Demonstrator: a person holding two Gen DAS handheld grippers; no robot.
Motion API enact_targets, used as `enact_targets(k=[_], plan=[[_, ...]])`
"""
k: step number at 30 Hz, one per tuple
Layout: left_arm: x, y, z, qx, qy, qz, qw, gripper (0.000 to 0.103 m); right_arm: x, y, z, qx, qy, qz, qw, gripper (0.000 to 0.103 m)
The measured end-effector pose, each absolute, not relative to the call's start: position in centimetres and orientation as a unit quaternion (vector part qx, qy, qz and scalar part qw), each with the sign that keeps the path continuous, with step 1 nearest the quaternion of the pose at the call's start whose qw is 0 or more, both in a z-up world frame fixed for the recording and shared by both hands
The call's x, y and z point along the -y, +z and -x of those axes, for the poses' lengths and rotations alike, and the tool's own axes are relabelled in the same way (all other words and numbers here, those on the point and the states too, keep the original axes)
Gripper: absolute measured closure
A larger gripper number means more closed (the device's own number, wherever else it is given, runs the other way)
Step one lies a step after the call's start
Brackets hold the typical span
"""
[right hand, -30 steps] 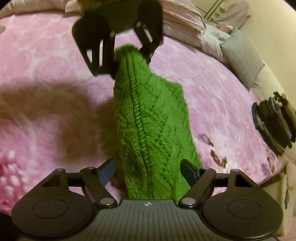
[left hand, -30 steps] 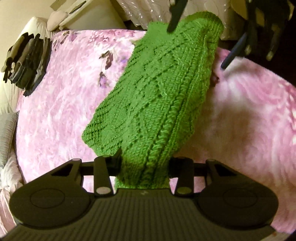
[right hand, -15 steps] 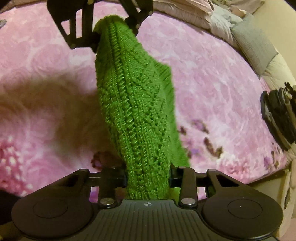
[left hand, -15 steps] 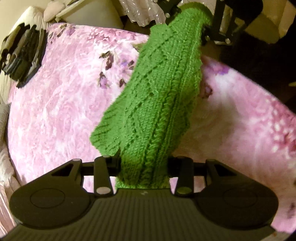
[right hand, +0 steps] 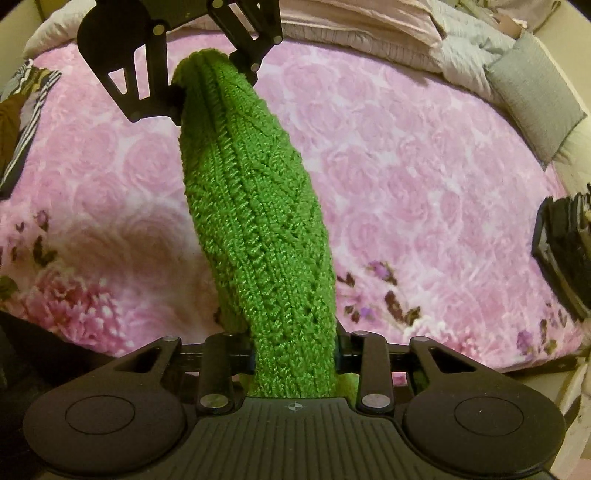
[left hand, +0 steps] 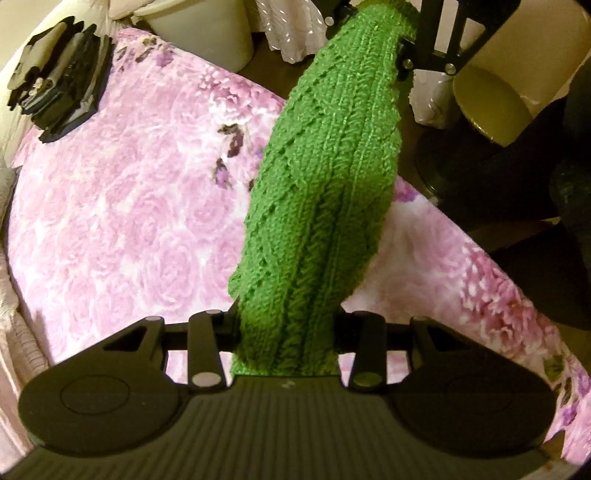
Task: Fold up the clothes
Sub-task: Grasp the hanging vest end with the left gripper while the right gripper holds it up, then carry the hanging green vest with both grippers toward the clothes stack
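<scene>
**Green knit garment held taut between both grippers above the bed**

Left gripper (left hand: 286,328): both fingers are pressed against one end of the green knitted garment (left hand: 325,192), clamped on it. A short stub of knit edge sticks out behind the fingers toward the camera.

Right gripper (right hand: 295,347): its fingers are likewise closed on the opposite end of the garment (right hand: 255,221). A small flap of green hangs just below the right finger.

The garment is bunched lengthwise into a thick roll that spans from one gripper to the other. It is lifted off the pink floral blanket (left hand: 122,221), and one loose edge hangs down on the side facing the bed. The middle of the blanket under the roll is bare, leaving open space below and to the headboard side.

Bed edges: the near edge of the blanket runs close under the right gripper in the right wrist view. A stack of dark folded items (left hand: 59,88) lies at one corner of the blanket. A striped cloth (right hand: 26,110) sits at the opposite side. A grey cushion (right hand: 532,96) and rumpled pale bedding (right hand: 369,22) line the far edge.

Beyond the foot of the bed, the left wrist view shows a round stool with a pale seat (left hand: 491,107).
</scene>
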State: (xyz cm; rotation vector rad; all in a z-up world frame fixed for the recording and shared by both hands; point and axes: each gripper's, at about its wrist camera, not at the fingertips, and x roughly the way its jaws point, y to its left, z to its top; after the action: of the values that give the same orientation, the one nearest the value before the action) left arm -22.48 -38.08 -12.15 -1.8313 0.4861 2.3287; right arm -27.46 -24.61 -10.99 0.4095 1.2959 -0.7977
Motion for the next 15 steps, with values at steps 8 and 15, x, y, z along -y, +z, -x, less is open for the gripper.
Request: enact_targets(k=[8,15], plan=[[39.2,-7.9,23.7,-0.167,0.779,0.601,0.057,0.066,26.1,-6.9,28.7,-0.581,-0.359,-0.173,0.71,0.073],[39.6,-5.7,27.1,-0.176,0.781,0.598,0.046,0.066,27.0,-4.8,31.8,-0.579,-0.368,-0.162,0.709,0.073]])
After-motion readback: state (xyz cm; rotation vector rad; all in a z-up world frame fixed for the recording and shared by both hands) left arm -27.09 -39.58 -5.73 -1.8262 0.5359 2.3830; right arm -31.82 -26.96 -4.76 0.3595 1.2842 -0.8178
